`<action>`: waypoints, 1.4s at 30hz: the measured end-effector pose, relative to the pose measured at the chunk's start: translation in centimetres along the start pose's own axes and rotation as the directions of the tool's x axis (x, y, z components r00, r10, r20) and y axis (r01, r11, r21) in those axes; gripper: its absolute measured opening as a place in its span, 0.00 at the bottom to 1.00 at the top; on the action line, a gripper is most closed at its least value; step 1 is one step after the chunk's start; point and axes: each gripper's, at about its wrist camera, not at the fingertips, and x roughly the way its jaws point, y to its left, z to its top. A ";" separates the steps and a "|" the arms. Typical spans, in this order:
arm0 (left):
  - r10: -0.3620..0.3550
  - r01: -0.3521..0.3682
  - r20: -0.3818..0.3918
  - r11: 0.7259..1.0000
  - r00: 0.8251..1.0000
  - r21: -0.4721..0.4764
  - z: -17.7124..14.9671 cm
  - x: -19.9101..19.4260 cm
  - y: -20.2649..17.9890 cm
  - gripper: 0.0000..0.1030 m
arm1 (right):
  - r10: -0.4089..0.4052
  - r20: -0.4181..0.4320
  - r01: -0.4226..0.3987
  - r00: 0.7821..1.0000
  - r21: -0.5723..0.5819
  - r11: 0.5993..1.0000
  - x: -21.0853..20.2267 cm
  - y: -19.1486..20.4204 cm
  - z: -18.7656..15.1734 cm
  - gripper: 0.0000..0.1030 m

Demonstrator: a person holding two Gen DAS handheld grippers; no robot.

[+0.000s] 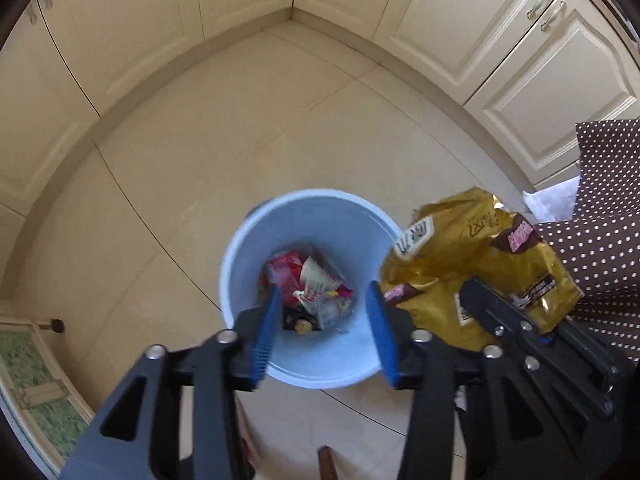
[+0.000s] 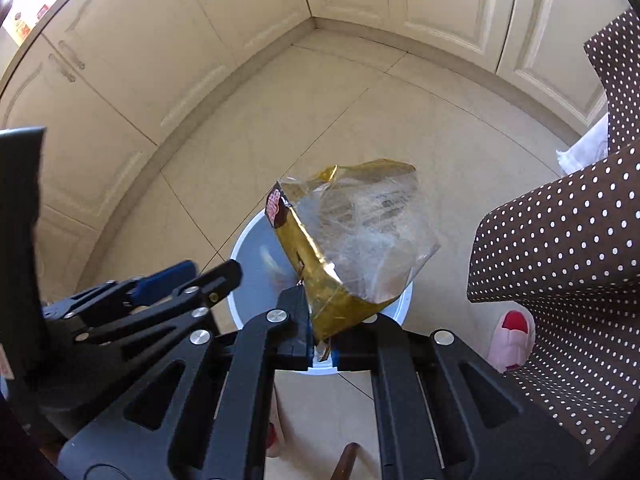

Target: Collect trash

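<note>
A pale blue bin [image 1: 248, 248] stands on the tiled floor below both grippers, with crumpled wrappers [image 1: 308, 288] at its bottom. My left gripper [image 1: 322, 330] is open and empty above the bin. My right gripper [image 2: 320, 334] is shut on a gold snack bag [image 2: 352, 240], holding it by its lower edge over the bin [image 2: 248, 268]. In the left wrist view the gold bag [image 1: 472, 264] and the right gripper [image 1: 508, 320] show just right of the bin. The left gripper [image 2: 188, 280] shows at the left of the right wrist view.
Cream cabinets [image 1: 500, 40] line the far corner. A brown polka-dot cloth [image 2: 568, 264] hangs at the right, with a white cloth [image 1: 552, 200] behind it. A foot in a pink slipper [image 2: 514, 340] stands right of the bin. A green mat [image 1: 36, 384] lies at the left.
</note>
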 end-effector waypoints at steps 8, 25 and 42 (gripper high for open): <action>0.012 -0.012 0.011 1.000 1.000 0.003 0.0 -0.7 1.3 0.58 | -0.003 0.007 0.003 1.000 0.021 1.000 0.2 -0.5 0.6 0.06; 0.021 -0.022 -0.006 0.997 1.000 -0.071 1.4 -0.3 4.0 0.68 | 0.033 0.026 -0.034 0.999 0.073 0.997 1.1 -0.4 1.7 0.06; 0.020 -0.019 0.006 0.997 1.000 -0.070 1.2 -0.7 3.9 0.68 | 0.028 0.028 -0.031 0.999 0.100 0.995 1.5 -1.2 1.8 0.23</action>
